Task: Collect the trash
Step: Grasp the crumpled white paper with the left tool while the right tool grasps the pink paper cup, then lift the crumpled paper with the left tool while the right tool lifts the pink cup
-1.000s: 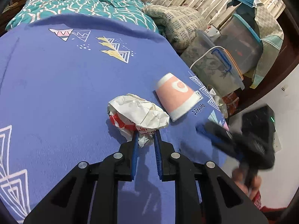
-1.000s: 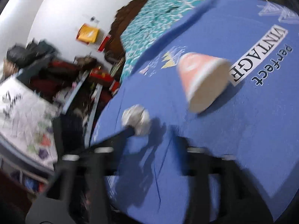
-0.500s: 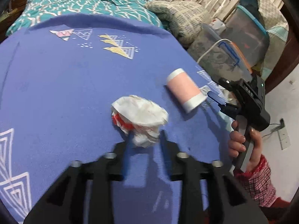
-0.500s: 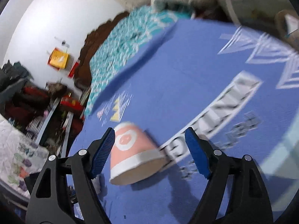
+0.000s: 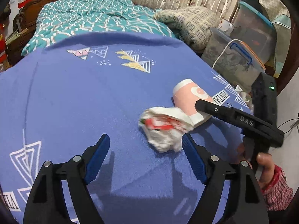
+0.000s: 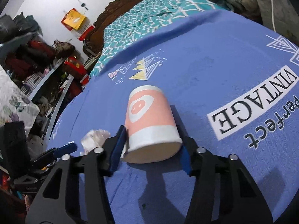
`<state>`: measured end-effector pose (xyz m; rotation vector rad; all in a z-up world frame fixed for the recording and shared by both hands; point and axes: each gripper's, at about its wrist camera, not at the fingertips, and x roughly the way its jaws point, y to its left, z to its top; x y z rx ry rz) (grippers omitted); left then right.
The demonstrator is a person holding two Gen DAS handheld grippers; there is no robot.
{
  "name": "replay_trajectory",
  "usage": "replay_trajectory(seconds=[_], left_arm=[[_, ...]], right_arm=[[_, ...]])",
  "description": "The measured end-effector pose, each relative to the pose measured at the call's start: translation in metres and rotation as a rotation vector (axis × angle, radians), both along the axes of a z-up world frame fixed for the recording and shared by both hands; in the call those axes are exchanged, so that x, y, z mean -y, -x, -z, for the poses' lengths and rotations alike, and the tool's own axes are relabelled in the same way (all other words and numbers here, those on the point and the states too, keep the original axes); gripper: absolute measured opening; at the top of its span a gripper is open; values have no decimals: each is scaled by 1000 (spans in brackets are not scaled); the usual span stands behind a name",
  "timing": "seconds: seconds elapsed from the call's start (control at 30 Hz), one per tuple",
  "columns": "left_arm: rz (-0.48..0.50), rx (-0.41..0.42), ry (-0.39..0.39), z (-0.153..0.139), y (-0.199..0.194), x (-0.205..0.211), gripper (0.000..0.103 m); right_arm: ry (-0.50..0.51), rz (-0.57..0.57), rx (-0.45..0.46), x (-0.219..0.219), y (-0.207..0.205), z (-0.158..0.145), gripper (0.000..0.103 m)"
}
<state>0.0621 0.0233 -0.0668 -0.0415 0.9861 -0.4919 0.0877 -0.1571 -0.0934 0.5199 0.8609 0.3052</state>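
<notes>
The tipped paper cup [image 6: 151,119] is gripped by the right tongs [image 6: 152,145], while the left tongs [image 5: 145,149] are spread wide near the crumpled wrapper [image 5: 164,128].

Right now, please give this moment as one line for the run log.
left gripper: open, beside crumpled wrapper | right gripper: fingers around paper cup lying on its side, closure unclear | surface: blue cloth

Bright, even room light; soft shadows fall toward us under the fingers [image 5: 101,155]. Fisheye bends the edges, dark corners. The crumpled paper [image 5: 165,128] is motion-blurred.
</notes>
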Motion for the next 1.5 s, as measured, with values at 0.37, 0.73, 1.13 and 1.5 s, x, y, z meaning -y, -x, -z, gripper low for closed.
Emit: replay_trajectory(seconds=[0.37, 0.73, 1.13, 1.5], left_arm=[[71, -54, 27, 22, -16, 26, 39], [232, -93, 154, -1, 27, 41, 27], [413, -106, 126, -11, 42, 118, 27], [633, -53, 82, -46, -7, 288, 27]], right_arm=[[-46, -8, -7, 18, 17, -12, 40], [-131, 69, 31, 71, 97, -21, 40], [-70, 258, 80, 151, 149, -20, 40], [118, 669, 215, 348, 178, -60, 41]])
